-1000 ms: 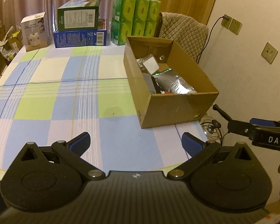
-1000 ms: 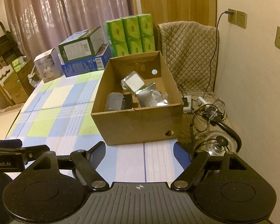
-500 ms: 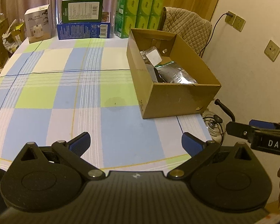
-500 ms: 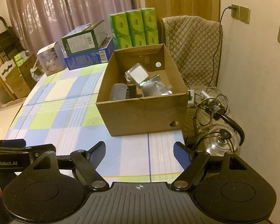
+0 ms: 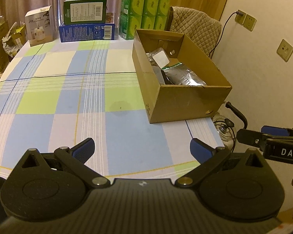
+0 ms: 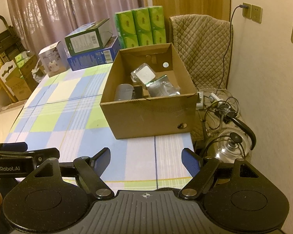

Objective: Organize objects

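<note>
Nearest, the left claw [image 5: 141,149] and right claw [image 6: 146,159] both hang released and empty over the worktop [image 5: 72,97]. Farther right, the cardboard box [image 6: 152,115] already holds the gathered items, suggesting sorting is finished.

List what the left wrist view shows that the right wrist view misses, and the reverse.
Only the left wrist view: the wall socket low beside the box, and the right tool from the side.

Only the right wrist view: the grey cylinder inside the cardboard box, the tangle of cables on the floor, the dark rack by the curtain, and the left tool from the side.

Both: the box, the checked tablecloth, the silver pouch, the green packs, the glass kettle, the quilted chair cover.
</note>
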